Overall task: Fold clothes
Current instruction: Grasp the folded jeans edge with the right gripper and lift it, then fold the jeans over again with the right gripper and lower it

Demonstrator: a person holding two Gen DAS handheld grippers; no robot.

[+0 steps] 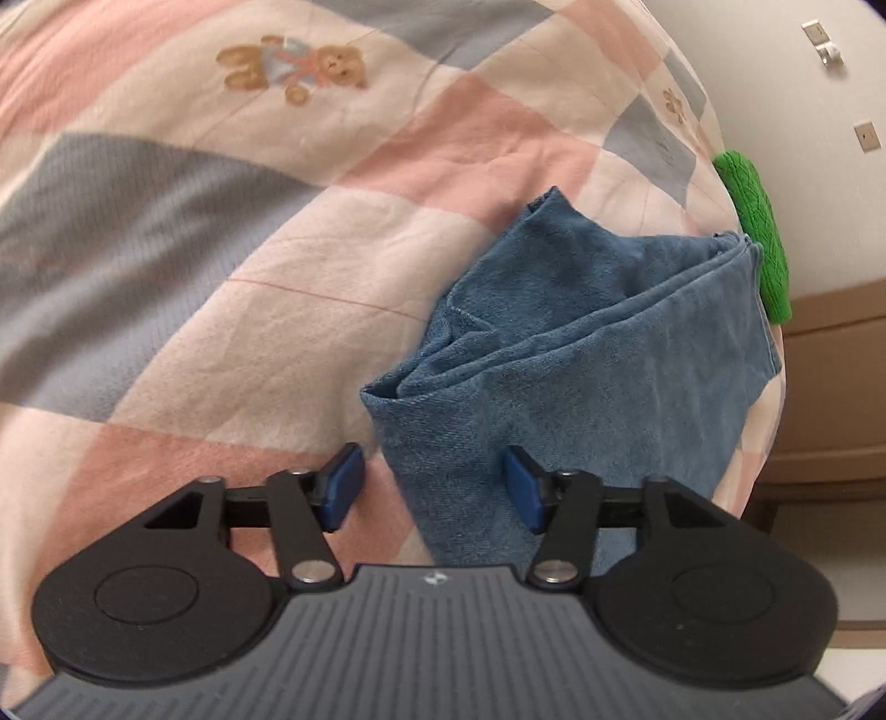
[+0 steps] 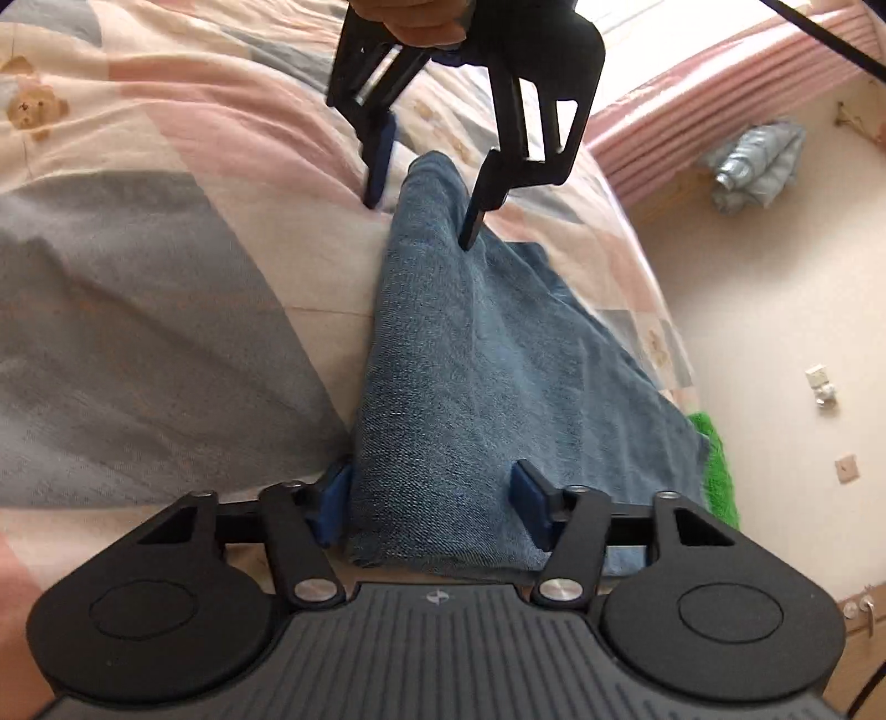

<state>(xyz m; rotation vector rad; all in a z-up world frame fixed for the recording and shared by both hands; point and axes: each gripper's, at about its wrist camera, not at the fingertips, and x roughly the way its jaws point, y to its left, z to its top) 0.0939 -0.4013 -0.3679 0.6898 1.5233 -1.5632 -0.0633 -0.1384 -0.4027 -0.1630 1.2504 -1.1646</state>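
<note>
A folded blue denim garment (image 1: pixel 581 332) (image 2: pixel 470 360) lies on the bed near its edge, bunched into a long ridge. My left gripper (image 1: pixel 434 487) is open, its blue pads standing either side of one end of the ridge. In the right wrist view the left gripper (image 2: pixel 426 205) comes down from above, held by a hand (image 2: pixel 421 22), with its fingers astride the far end of the denim. At the near end my right gripper (image 2: pixel 432 507) is open too, one pad against the fold's left side and the other resting on the cloth.
A checked pink, grey and cream quilt (image 1: pixel 277 249) (image 2: pixel 138 277) with teddy bear prints covers the bed. A green knit item (image 1: pixel 758 232) (image 2: pixel 714 465) lies at the bed edge beside the denim. Beyond are wooden furniture (image 1: pixel 830 387), a pink curtain (image 2: pixel 720 111) and a blue bundle (image 2: pixel 758 160).
</note>
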